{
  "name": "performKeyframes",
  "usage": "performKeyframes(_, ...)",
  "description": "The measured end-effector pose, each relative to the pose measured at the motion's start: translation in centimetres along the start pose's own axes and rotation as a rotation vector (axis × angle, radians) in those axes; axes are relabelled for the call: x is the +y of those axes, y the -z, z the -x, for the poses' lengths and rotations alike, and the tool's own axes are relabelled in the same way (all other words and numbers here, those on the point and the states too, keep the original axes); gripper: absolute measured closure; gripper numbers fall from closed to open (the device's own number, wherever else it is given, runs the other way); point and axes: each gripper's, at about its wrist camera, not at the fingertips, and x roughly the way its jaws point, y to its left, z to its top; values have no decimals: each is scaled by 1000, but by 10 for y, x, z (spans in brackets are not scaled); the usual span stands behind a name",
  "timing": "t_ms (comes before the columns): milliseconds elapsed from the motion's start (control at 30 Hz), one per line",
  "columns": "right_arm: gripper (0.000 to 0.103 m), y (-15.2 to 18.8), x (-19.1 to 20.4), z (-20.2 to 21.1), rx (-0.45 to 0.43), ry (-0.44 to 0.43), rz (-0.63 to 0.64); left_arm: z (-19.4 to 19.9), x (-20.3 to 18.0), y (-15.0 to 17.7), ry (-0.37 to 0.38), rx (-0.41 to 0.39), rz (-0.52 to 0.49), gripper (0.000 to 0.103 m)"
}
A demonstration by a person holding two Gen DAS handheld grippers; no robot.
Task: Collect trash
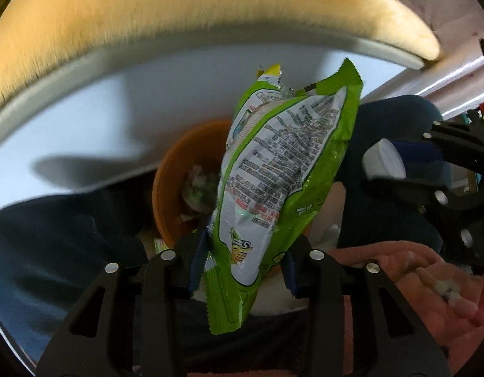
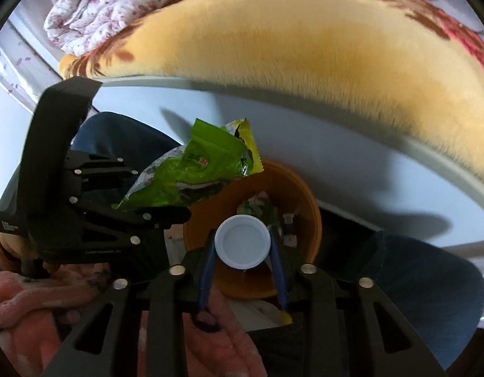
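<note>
Hovering both loads over the orange bin, centre frame: left gripper clamps the green wrapper, right gripper has the white cap between its pads, grip looks loose. Drop step; next: spread both jaws over the rim

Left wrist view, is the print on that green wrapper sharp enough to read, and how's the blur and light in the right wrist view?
Left wrist view: the green wrapper shows dense print, softened by blur and not readable; the orange bin behind it is soft too. Right wrist view: the white cap is fairly crisp, the yellow blanket smeared, with its shadow along the pale panel; fisheye bends every edge.
</note>
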Motion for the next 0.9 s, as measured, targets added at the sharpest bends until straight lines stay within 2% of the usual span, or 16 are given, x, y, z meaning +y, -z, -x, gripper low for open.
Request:
performKeyframes(33, 47, 1, -2, -1, -7, -3, -19, -3, 1, 1, -9, 5, 11, 58)
performKeyframes(67, 43, 2, -3, -1, -10, 1, -23, -5, 3, 1, -19, 13, 20, 43)
performKeyframes(133, 34, 1, -5, 2, -24, 8, -39, -5, 5, 0, -32, 6, 38, 25)
performKeyframes(333, 32, -11, -12, 26, -114, 35, -53, 22, 4, -8, -99, -80, 44, 23)
performKeyframes(733, 19, -68, -6, 126, -496, 160, -6, 151, 3, -54, -337, -509, 93, 23)
performKeyframes(900, 14, -86, -8, 158, -619, 198, -14, 193, 1, -74, -393, -648, 122, 16)
